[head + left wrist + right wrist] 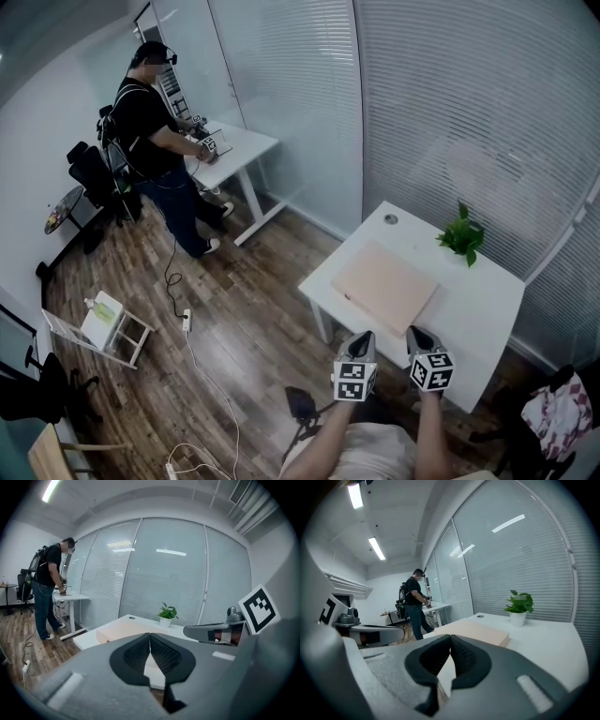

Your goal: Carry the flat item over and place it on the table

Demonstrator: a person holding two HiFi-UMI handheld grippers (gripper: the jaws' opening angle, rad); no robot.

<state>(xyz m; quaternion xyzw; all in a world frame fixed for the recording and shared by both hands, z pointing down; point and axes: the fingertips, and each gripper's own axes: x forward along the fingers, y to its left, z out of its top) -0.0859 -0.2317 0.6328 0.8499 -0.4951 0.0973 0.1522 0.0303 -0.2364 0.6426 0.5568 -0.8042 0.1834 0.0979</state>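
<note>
While the board (384,286) lies flat on the table (487,319), on its left half and apart from the plant (462,236) at the far edge, both grippers hang at the table's near edge. Left gripper (360,339): jaws closed pad to pad, with nothing between them (left gripper view). Right gripper (418,336): jaws likewise together and empty (right gripper view). Neither touches the board. Judged from this layout, the placing appears done and only withdrawal remains.

Hazards:
(a) The board's left side runs close to the table's left edge. A nudge from a closed tip could slide it into overhang or off the table.
(b) A push toward the far side could drive the board against the plant and tip its pot.
(c) A power strip (187,321) with trailing cable lies on the floor to the left, a likely trip point on stepping away.

A second person (150,122) works at a far desk, well apart.
</note>
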